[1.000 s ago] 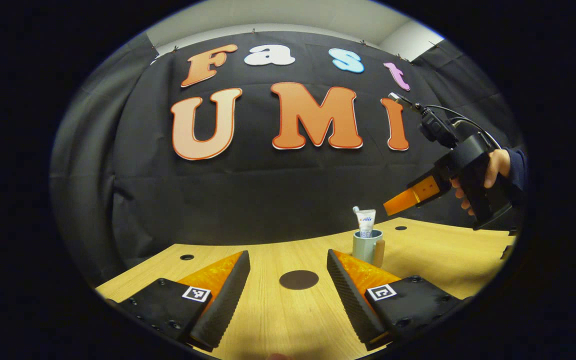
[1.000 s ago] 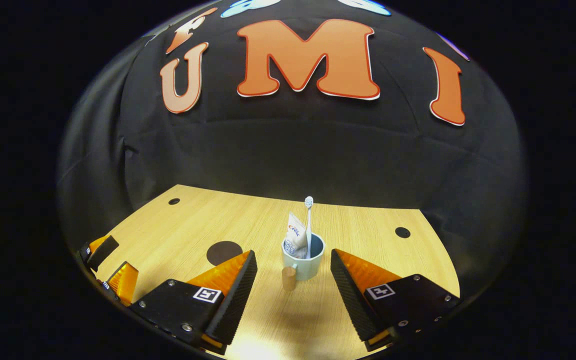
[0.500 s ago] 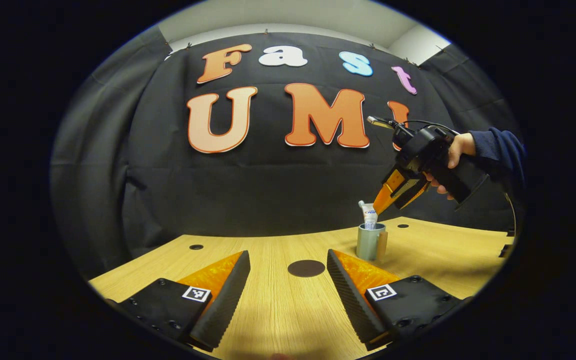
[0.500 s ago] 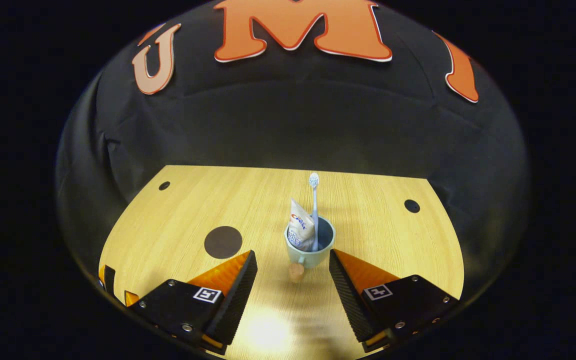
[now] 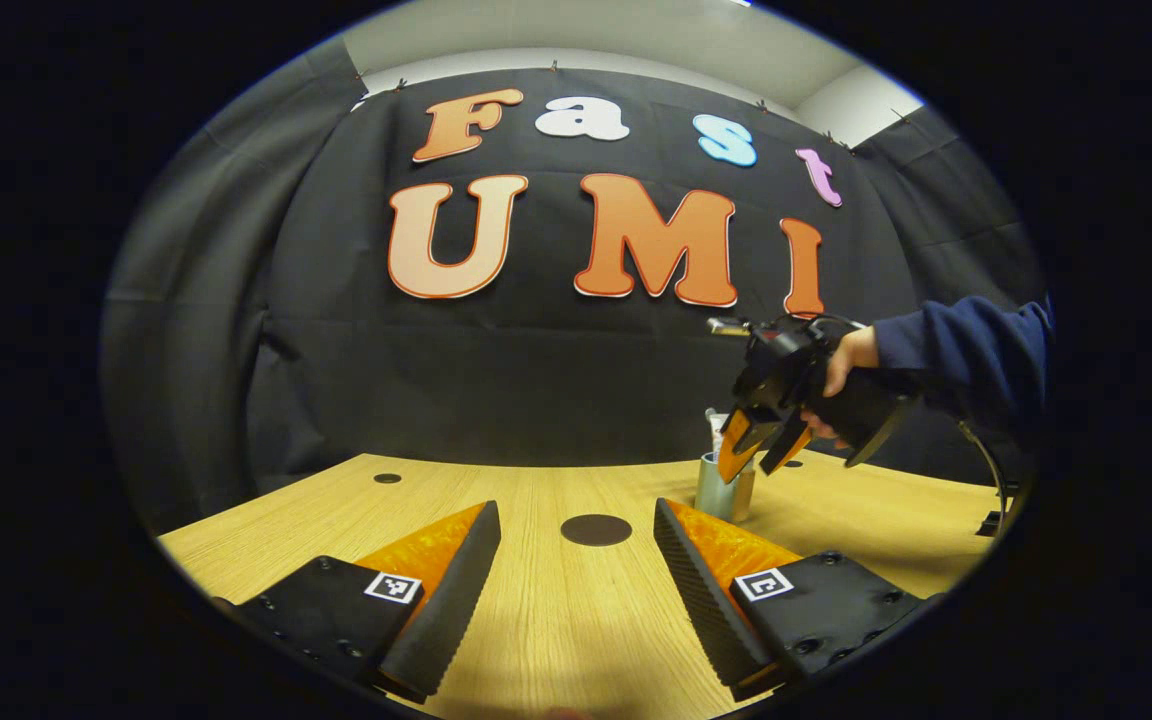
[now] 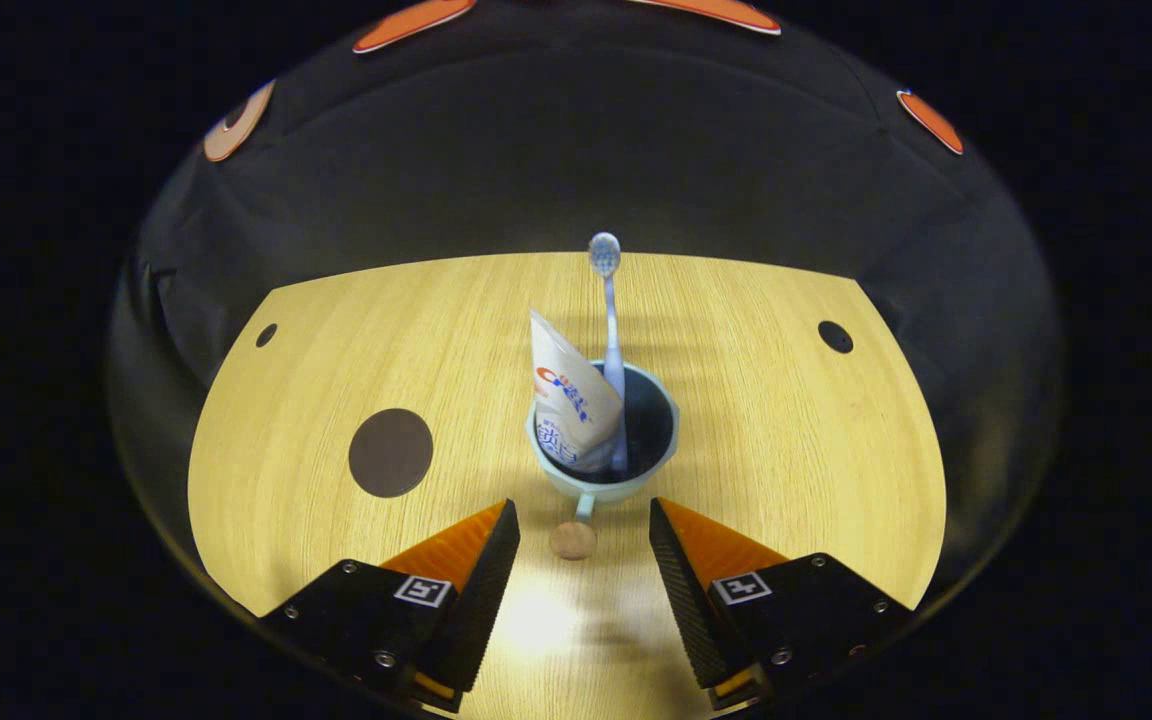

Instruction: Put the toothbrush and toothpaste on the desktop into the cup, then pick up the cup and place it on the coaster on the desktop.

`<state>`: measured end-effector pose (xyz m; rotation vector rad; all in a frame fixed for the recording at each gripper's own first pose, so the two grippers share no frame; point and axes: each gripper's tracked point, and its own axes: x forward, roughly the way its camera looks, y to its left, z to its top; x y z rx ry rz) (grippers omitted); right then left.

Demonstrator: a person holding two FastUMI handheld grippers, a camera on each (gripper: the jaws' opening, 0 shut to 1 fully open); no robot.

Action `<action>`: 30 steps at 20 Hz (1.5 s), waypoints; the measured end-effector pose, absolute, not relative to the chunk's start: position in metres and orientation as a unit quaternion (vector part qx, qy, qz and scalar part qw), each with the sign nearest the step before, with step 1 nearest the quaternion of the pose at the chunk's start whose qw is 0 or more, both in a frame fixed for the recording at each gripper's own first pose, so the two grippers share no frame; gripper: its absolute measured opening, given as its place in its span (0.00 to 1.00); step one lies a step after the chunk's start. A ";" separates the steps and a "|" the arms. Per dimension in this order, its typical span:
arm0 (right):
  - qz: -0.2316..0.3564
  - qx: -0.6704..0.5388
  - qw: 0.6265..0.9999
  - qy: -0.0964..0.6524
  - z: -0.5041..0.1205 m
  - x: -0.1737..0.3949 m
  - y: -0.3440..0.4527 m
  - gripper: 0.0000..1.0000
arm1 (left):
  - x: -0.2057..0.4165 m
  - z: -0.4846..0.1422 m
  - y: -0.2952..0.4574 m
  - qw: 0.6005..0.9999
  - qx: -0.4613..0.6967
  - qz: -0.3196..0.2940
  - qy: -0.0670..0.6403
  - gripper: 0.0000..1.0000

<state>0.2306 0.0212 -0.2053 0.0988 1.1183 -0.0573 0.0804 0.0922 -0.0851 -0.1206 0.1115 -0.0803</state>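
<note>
Left gripper view: my left gripper sits low over the wooden desktop, jaws spread wide with nothing between them. The dark round coaster lies on the desktop just ahead, between my two fingers as seen from here. Farther off to the right stands the cup, a tube poking above its rim. My right gripper hangs just above that cup, tilted downward, held by a hand in a dark blue sleeve.

Right gripper view: my right gripper looks steeply down on the cup, jaws spread, holding nothing. The cup's wooden handle points toward me, lying in the gap between my fingers without touching either. Toothpaste leans inside the cup at left; toothbrush stands beside it, bristle head up. Coaster lies bare to the cup's left, well apart.
</note>
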 end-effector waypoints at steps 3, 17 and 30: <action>-0.036 0.056 0.831 0.552 -0.224 0.229 0.025 0.72 | 0.082 -0.080 0.087 0.996 -0.061 -0.045 0.055 0.97; -0.050 0.059 0.825 0.560 -0.258 0.229 0.018 0.27 | 0.068 -0.093 0.094 0.994 -0.076 -0.028 0.073 0.98; 0.010 0.030 0.848 0.529 -0.255 0.244 0.013 0.24 | 0.064 -0.107 0.098 0.992 -0.077 -0.015 0.094 0.98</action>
